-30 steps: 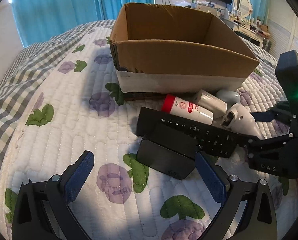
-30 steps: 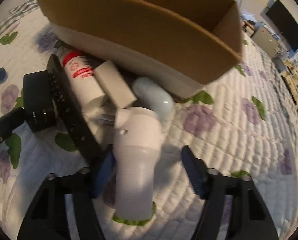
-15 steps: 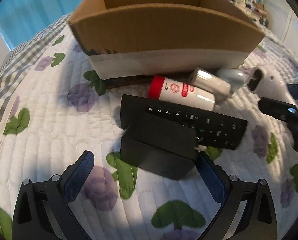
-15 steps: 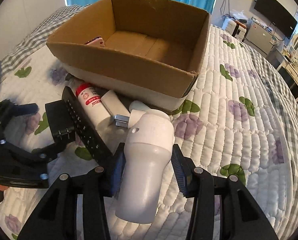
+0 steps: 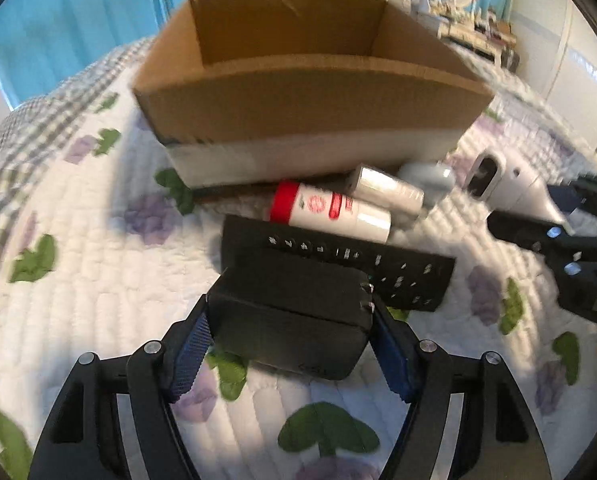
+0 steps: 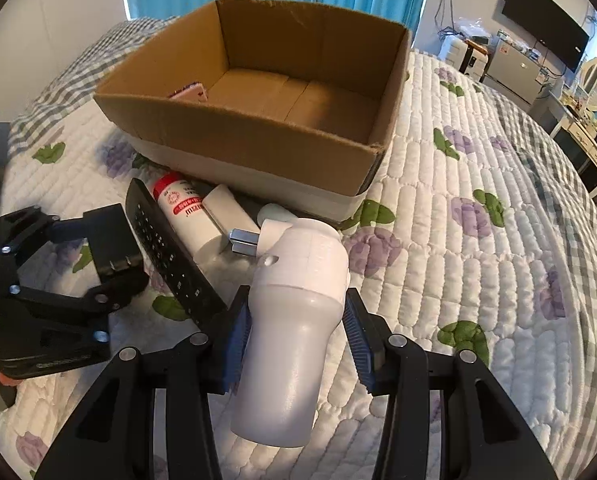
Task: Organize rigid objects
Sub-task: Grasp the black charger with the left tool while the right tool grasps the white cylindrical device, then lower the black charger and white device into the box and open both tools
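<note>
A black power adapter (image 5: 290, 320) is clamped between the pads of the left gripper (image 5: 290, 340), against a black remote (image 5: 398, 276) on the quilted bed (image 6: 478, 240). A white plug-in device (image 6: 298, 300) is clamped by the right gripper (image 6: 298, 332), in front of the cardboard box (image 6: 238, 136).

One cardboard box (image 6: 258, 136); one black remote (image 6: 170, 248); two black-and-white plug adapters (image 5: 290, 316) (image 6: 294, 320); one red-capped bottle (image 5: 330, 216).
</note>
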